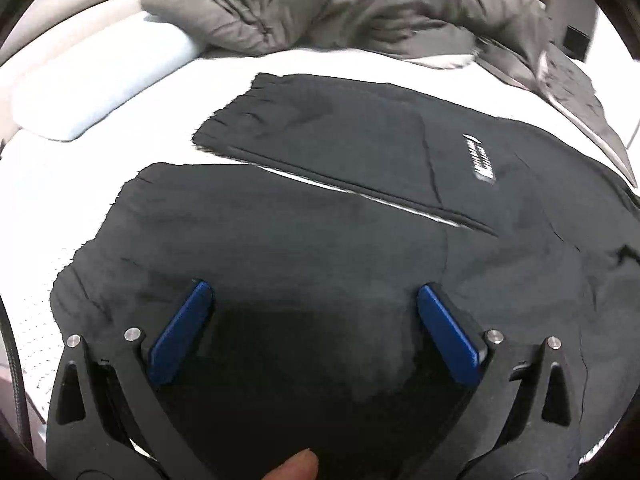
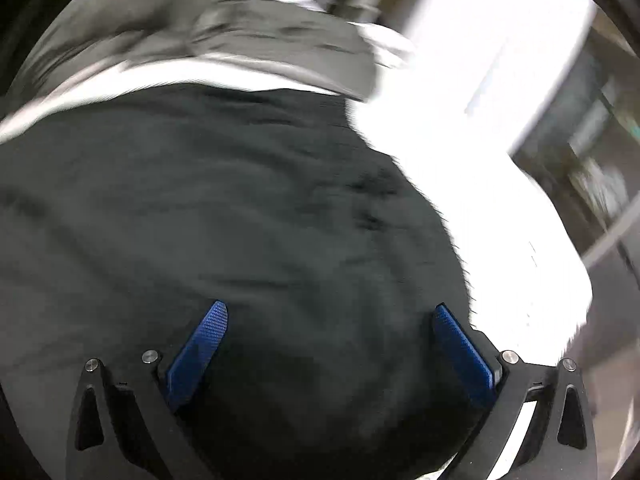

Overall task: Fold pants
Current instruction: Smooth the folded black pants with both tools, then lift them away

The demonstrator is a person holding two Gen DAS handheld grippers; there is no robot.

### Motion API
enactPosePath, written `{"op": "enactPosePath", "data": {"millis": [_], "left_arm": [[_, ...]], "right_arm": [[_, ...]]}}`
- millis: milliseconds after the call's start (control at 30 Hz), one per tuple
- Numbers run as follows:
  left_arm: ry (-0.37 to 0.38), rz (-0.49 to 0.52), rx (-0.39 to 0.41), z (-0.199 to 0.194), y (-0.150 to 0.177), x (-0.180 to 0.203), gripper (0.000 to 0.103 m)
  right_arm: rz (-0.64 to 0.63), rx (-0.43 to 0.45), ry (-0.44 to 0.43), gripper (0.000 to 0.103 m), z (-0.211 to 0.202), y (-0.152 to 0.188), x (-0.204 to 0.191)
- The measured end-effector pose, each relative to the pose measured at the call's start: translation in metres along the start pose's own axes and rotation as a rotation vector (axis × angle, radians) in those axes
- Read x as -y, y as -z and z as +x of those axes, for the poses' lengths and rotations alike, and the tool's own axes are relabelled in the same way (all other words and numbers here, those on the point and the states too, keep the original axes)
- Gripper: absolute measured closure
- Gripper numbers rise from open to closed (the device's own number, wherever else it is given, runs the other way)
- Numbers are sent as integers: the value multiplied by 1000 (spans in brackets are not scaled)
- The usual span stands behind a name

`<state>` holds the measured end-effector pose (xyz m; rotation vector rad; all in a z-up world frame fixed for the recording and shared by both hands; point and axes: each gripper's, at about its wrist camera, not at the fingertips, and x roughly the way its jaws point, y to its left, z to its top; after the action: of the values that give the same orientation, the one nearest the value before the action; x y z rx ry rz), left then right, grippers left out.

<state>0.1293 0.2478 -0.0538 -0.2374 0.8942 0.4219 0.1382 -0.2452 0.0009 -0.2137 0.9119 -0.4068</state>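
Black pants (image 1: 340, 208) lie spread flat on a white bed, both legs pointing left with a thin white gap between them and a white logo (image 1: 482, 160) near the waist. My left gripper (image 1: 314, 292) hovers open over the near leg, blue pads wide apart, nothing between them. In the right wrist view the same black pants (image 2: 200, 220) fill most of the blurred frame. Their waist edge runs down the right side. My right gripper (image 2: 330, 312) stands open above that end, its right pad near the cloth's edge.
A grey crumpled duvet (image 1: 340, 4) is heaped at the far side of the white mattress (image 1: 60, 200). A pale blue pillow (image 1: 96, 88) lies at the far left. A fingertip (image 1: 296, 466) shows at the bottom. Blurred dark furniture (image 2: 592, 160) stands beyond the bed's right edge.
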Motion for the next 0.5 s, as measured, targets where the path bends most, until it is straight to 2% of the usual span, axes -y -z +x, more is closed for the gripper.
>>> {"op": "enactPosePath", "data": {"millis": [100, 133, 167, 267, 333, 400, 500], "left_arm": [[2, 5, 25, -11, 1, 5, 1], [29, 17, 45, -18, 0, 10, 1], [88, 40, 66, -28, -2, 19, 1], [153, 121, 134, -52, -3, 44, 1], [220, 156, 171, -62, -11, 66, 1], [275, 182, 175, -64, -21, 89, 1], [293, 246, 143, -52, -39, 132, 1]], "right_arm": [[-15, 30, -3, 0, -10, 2, -3], [-20, 44, -10, 0, -15, 2, -5], [-21, 73, -27, 0, -25, 1, -7], [-20, 147, -85, 0, -50, -6, -18], [-12, 167, -181, 0, -60, -15, -28], [-11, 173, -282, 0, -63, -28, -42], [-49, 168, -408, 0, -61, -53, -77]]}}
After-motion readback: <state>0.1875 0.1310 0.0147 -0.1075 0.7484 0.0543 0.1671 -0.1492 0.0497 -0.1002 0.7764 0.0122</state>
